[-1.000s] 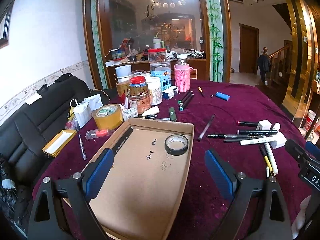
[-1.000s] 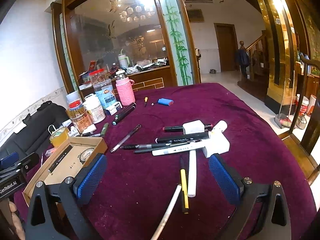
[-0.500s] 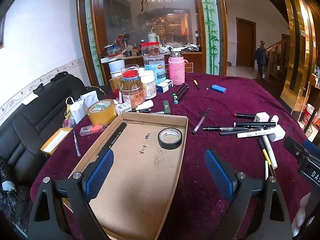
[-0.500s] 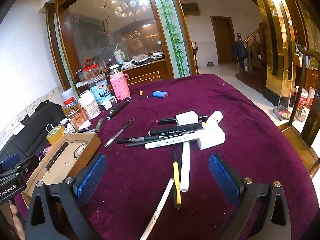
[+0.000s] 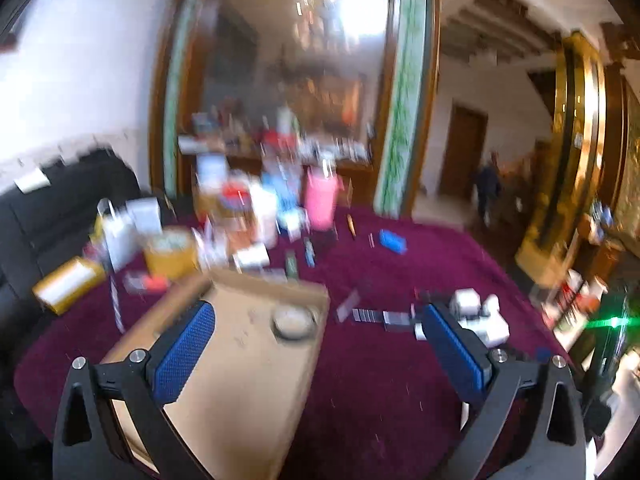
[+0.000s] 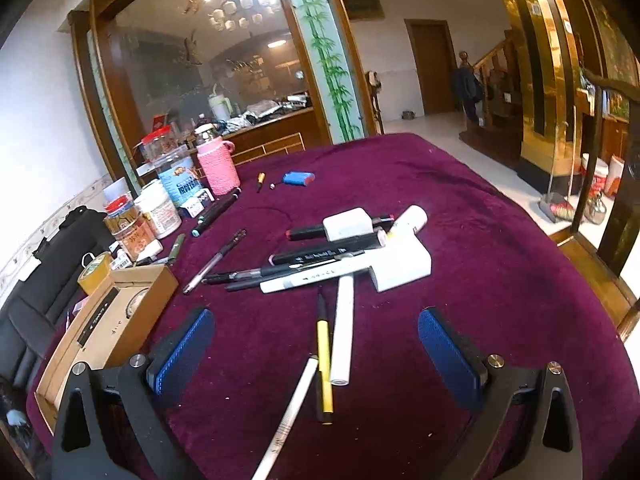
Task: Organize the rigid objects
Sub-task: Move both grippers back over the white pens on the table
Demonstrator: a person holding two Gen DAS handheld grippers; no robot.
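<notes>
The left gripper (image 5: pixel 316 344), tilted downward over the cardboard tray (image 5: pixel 248 380), has just spread its empty jaws wider; the right gripper (image 6: pixel 316 344) hovers agape above a yellow pen (image 6: pixel 324 356).

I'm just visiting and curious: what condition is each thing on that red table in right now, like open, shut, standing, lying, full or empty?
Left gripper: open, jaws just widened, holding nothing.
Right gripper: open, empty, over the pens.
Cardboard box: open-topped, holding a tape roll and a black bar.
Yellow pen: lying flat.
White marker: lying flat.
Pink bottle: upright, capped.
Red-lidded jar: upright, lid on.
Blue battery pack: lying flat.
</notes>
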